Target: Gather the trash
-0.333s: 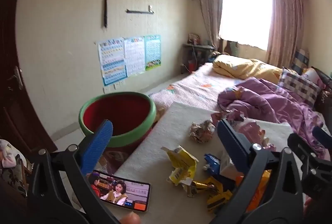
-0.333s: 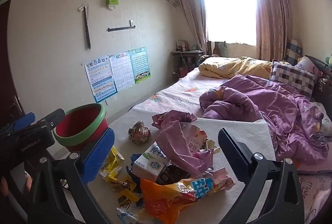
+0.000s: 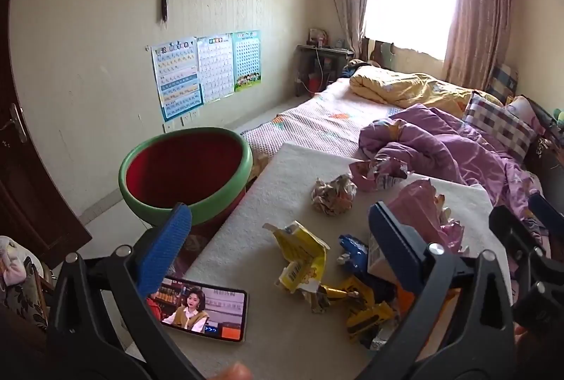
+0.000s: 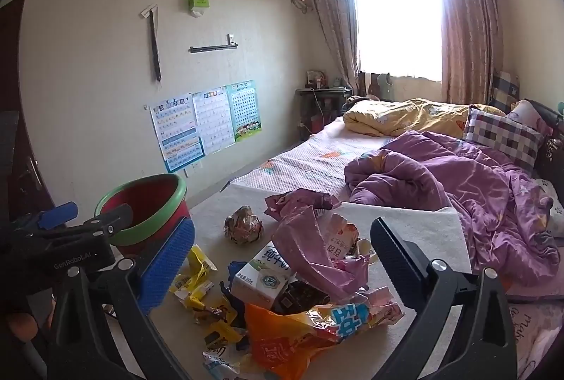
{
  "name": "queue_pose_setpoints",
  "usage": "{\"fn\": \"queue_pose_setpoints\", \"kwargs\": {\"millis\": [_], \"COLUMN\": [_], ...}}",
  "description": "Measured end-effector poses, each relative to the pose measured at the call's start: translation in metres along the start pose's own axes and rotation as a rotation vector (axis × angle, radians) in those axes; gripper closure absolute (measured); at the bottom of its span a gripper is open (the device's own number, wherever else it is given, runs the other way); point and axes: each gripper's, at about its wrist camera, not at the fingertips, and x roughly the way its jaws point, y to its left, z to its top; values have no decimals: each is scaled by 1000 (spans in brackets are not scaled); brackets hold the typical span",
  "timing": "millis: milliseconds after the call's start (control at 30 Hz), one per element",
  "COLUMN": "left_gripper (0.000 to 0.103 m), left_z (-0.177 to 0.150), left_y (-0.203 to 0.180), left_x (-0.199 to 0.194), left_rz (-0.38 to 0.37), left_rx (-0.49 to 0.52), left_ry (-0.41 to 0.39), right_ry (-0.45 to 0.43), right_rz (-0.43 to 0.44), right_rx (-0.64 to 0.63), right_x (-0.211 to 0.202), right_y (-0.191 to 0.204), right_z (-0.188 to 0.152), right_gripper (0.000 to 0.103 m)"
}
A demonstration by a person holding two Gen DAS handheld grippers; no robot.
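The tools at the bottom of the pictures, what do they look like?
Each tool, the left gripper and the right gripper, is a black plastic frame with silver bolts and two long fingers. The fingers carry ribbed blue pads; the opposite ones look dark from this side. The right wrist view shows white lettering on the left tool's black body.

Cream wall with posters; bright curtained window; bed, purple quilt.
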Motion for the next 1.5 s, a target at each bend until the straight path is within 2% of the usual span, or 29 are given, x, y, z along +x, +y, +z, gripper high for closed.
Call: {"fn": "queue_pose_setpoints", "kwargs": {"millis": [100,300,367,467,733,933,1067,1233,1500], "left_gripper": [4,4,4,4,4,4,4,4,4], "left_z": [-3,-1,0,-1,-2,-3,-4,-4,-6], "left_y": [-3,-3,-2,-1,-1,1,3,5,4], "left_x": [2,2,3,3,3,3,3,2,1], "left_rz": [18,7,14,6,2,9,22,17,-7], "left_rx": [15,18,17,15,15,16,7,0,13], "left_ry": [3,4,5,9,0,0,5,7,6], "right_ry": [-1,27,48,32,32,17,20,-18,0], "right_rz": [15,29,62,102,70,101,99,123,99], "right_rx": [22,38,67,128,66,130,120,154,132], "right_x": [1,9,14,13,10,7,8,3,2], "right_y": [-1,-1,-5,-10,-1,-9,-7,-9,-6], "right_z": [1,2,2,2,2,3,3,3,5], "right_gripper": [7,7,7,7,7,7,7,7,7]}}
